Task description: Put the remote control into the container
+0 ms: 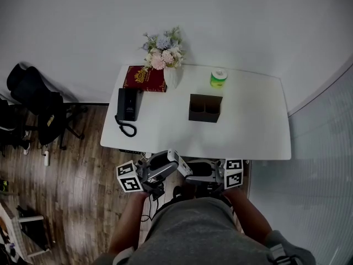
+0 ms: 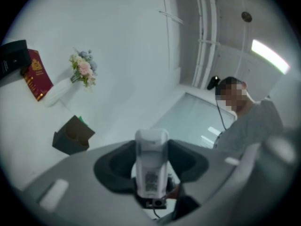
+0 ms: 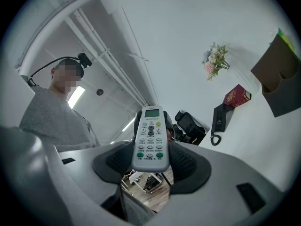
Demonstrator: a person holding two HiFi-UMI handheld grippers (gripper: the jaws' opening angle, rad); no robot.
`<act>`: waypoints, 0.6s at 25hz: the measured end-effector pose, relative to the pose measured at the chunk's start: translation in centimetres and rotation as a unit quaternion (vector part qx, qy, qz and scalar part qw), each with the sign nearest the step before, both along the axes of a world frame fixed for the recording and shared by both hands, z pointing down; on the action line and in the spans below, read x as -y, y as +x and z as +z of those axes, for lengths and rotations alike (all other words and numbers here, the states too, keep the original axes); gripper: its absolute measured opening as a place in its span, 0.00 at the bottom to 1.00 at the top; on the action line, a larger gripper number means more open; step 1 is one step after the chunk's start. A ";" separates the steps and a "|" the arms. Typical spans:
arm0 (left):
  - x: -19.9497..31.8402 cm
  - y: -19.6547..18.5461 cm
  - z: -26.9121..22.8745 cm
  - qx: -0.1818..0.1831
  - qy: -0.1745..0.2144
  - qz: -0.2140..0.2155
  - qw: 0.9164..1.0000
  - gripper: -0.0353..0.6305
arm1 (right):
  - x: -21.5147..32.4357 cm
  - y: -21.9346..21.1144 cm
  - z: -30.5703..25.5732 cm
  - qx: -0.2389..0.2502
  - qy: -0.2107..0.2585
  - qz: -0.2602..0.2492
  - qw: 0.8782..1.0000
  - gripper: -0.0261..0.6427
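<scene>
**Head view.** The white counter (image 1: 248,126) has its near edge just ahead of both claws, and its middle and right side are bare surface. The dark two-compartment container (image 1: 205,108) stands near the centre. The remote control (image 1: 179,163) is held off the counter, below that near edge and close to the person's body. A telephone (image 1: 127,105), a red book (image 1: 144,78) and a vase of flowers (image 1: 164,54) crowd the far left corner, and a green roll (image 1: 219,78) sits behind the container. A black chair (image 1: 38,101) stands on the wooden floor (image 1: 83,192) to the left.

**Gripper views.** The left claw (image 2: 151,161) is clenched on the remote's labelled back, and the right claw (image 3: 150,157) on its keypad face
</scene>
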State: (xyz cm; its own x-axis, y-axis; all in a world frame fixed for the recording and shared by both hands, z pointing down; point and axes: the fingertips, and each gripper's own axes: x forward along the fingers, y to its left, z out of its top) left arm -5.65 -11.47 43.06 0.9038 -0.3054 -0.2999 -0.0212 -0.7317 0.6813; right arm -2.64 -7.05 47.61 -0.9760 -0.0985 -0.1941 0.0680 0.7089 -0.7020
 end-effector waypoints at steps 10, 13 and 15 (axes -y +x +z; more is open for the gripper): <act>2.4 3.1 0.4 0.020 -0.010 -0.015 1.000 0.36 | 2.3 2.9 0.4 -0.007 -0.011 -0.007 1.000 0.41; 3.1 4.5 0.7 0.035 -0.014 -0.017 0.999 0.36 | 3.0 3.9 0.6 -0.007 -0.020 -0.007 1.000 0.41; 3.8 5.1 0.7 0.036 -0.018 -0.025 0.999 0.36 | 3.8 4.9 0.7 -0.009 -0.021 -0.006 1.000 0.41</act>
